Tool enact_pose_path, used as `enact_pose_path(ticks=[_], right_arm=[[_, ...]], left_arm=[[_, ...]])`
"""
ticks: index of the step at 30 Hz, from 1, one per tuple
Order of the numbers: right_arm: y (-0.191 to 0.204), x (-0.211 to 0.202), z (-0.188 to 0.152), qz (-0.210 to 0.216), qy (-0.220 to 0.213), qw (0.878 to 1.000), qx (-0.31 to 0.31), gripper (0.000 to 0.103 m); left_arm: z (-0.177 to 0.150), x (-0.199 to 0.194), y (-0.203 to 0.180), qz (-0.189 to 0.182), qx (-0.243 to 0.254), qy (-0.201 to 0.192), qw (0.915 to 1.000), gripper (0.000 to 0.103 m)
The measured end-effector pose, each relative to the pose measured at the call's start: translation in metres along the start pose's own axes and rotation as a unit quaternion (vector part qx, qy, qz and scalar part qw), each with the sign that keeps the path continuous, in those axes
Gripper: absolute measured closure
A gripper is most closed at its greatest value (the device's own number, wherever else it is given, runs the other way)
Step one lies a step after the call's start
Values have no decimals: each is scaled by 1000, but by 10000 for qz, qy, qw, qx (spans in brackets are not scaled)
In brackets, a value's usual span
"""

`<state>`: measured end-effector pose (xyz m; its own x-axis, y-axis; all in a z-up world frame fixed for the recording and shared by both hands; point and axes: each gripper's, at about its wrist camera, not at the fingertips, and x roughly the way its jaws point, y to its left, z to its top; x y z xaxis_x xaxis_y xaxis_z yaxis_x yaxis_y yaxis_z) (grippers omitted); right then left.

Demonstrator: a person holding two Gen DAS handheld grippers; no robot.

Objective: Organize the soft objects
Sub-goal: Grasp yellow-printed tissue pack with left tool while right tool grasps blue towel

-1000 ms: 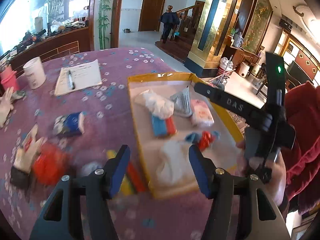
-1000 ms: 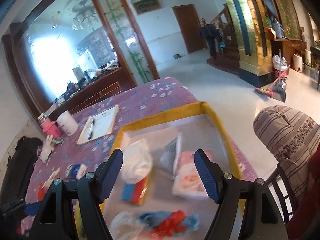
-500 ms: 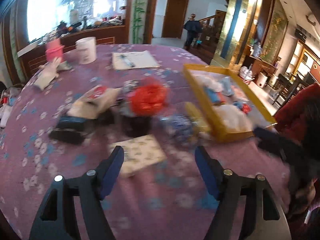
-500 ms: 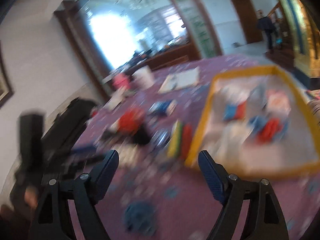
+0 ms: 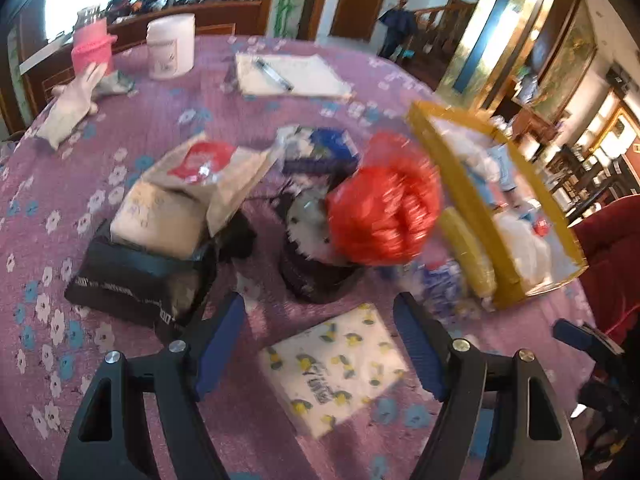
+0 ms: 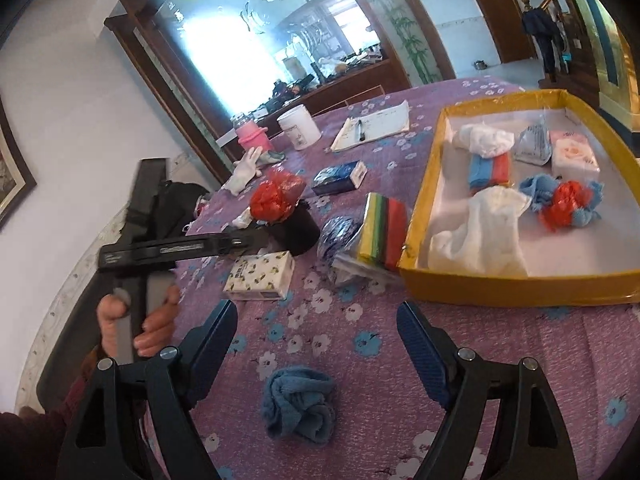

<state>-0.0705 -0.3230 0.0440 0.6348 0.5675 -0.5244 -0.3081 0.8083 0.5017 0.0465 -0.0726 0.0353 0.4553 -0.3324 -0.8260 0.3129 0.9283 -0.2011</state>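
Landmark: yellow-walled cardboard tray on the purple flowered tabletop, already holding several soft items

Left gripper: fingers spread wide, holding nothing. White tissue pack printed with yellow lemons lies flat directly between and just ahead of them, on the side of the tray away from its contents; in the left wrist view its long axis runs diagonally, near-left to far-right, so the fingers would likely need a slight twist to close across the short side. Crumpled red plastic bag sits beyond the pack, atop a dark round object, nearer the tray wall

Right gripper: fingers also wide, empty. Bunched blue towel lies between and slightly under them, well short of the tray's near wall. No clear long axis, it's a wad

Judgement: left is nearer the lemon pack, right nearer the towel; either pick looks ready, straight down

Versus half a second ago: left view has closed in, lemon pack now larger and centred between the fingers. Right view has swung back and dropped, was motion-blurred; towel now sharp between the fingers and the tray sits off to the upper right. A second ago both cameras looked into the tray
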Motion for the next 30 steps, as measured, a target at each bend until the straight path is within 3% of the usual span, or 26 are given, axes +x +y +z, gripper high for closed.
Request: enact_pose_path(ticks=[6,9,13,17,18,19,21,27,28,29,30], right_arm=[[0,0,-5,10,99,9999,-67,18],[0,-1,-7,21,141,9998,-136,17],[1,4,-12,47,233,9996,-152,17],[9,6,-17,89,356,9987,-345,17],[13,8,-18,80,426,9980,-455,17],[17,9,-21,36,500,9970,-585,16],[24,12,-28,6,654,9947,-790,15],[41,34,-45,-214,1100,9851,-1306,15],[42,38,-46,-276,1131,9843,-1329,21],[44,42,-48,-334,1205,9822,-1403,44],[47,47,-49,-435,1298,9789,-1516,55]], left_arm=[[-38,-8,-29,-352,857,482,9945,27],[-56,-14,-47,1,1256,401,9913,27],[-47,-11,-54,413,1101,319,9925,27],[-39,-1,-63,580,1164,282,9911,28],[-42,3,-66,663,1225,291,9898,31],[-45,5,-66,725,1248,288,9891,48],[-49,6,-64,792,1185,213,9896,51],[-52,-6,-58,574,1027,-121,9930,52],[-53,-9,-57,553,1012,-190,9931,52],[-53,-12,-55,531,1007,-248,9932,52],[-52,-15,-54,512,1001,-308,9932,52]])
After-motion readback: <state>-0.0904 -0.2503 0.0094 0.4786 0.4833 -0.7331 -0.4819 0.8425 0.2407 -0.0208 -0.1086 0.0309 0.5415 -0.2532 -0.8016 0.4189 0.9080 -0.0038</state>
